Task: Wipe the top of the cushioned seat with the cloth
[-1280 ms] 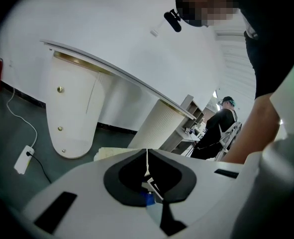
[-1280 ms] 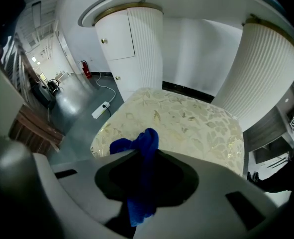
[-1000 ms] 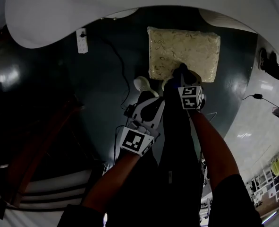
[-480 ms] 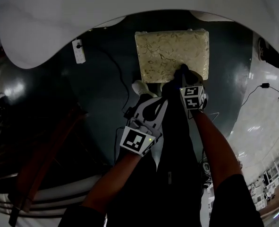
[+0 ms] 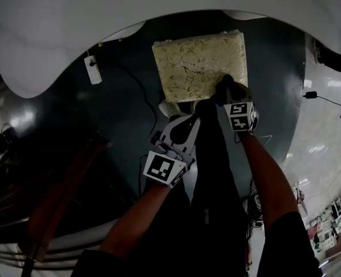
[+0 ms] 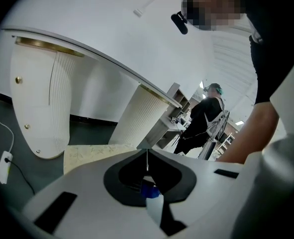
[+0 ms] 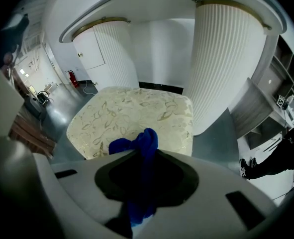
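Observation:
The cushioned seat [image 5: 196, 62] is a cream, leaf-patterned square on the dark floor; it also fills the middle of the right gripper view [image 7: 137, 116]. My right gripper [image 5: 224, 87] is over the seat's near right edge. It is shut on a bunched blue cloth [image 7: 143, 144] that sticks out past its tips [image 7: 143, 158]. My left gripper [image 5: 173, 107] hangs just short of the seat's near left edge, shut with nothing held [image 6: 147, 156]. In the left gripper view only a strip of the seat [image 6: 87, 154] shows over the gripper body.
White fluted counter pedestals [image 7: 226, 63] stand behind and beside the seat. A white power strip [image 5: 91, 69] with a black cable lies on the floor to the left. A wooden piece [image 5: 60, 195] is at lower left. A person [image 6: 201, 118] stands far off.
The head view has shifted, so the seat sits higher and more to the left. The right gripper with the cloth has drifted toward the seat's near right corner. The left gripper has hardly moved.

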